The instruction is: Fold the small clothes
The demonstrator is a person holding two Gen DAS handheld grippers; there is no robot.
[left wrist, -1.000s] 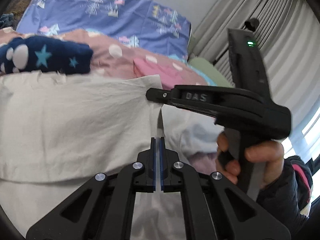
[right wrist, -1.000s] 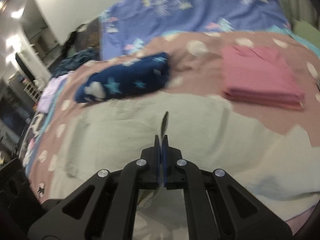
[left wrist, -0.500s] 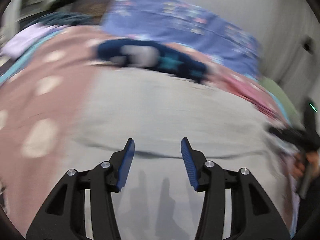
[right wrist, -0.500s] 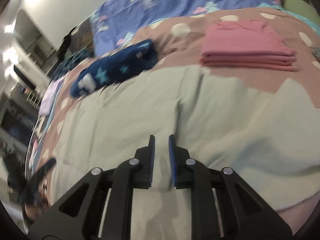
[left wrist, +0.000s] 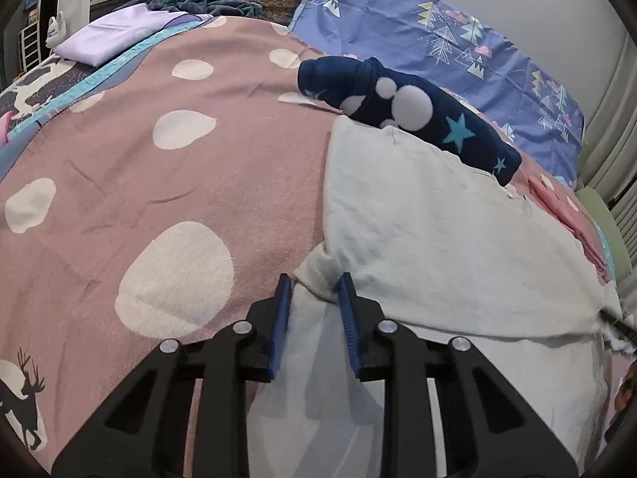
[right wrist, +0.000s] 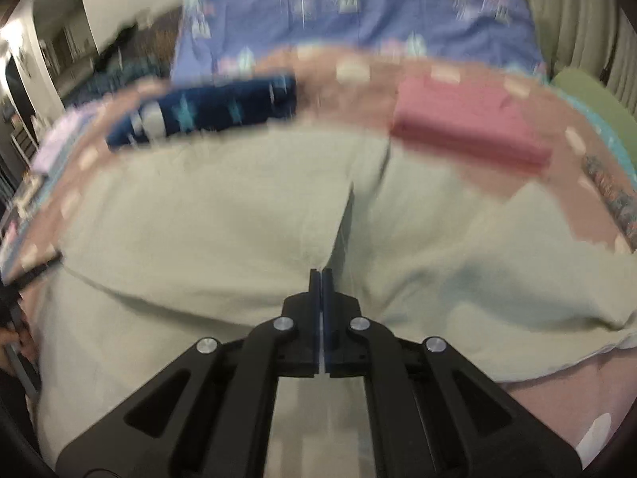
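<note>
A pale off-white garment (left wrist: 438, 231) lies spread on the bed and also fills the right wrist view (right wrist: 239, 219). My left gripper (left wrist: 313, 285) is open, its blue-padded fingers astride the garment's near left corner. My right gripper (right wrist: 321, 275) is shut, its tips pinching a raised fold of the pale garment at its middle. A rolled navy garment (left wrist: 406, 107) with stars and white spots lies just beyond the pale one. A folded pink garment (right wrist: 469, 127) lies at the far right.
The bed has a pink cover with white spots (left wrist: 179, 167) and a blue patterned sheet (left wrist: 438, 36) behind. A folded lilac cloth (left wrist: 115, 36) sits at the far left. Curtains (left wrist: 613, 151) hang at the right.
My left gripper let go of the fold, opened, and swung left to the garment's corner. My right gripper opened a little, then shut again on the middle fold. The right view is blurred by motion.
</note>
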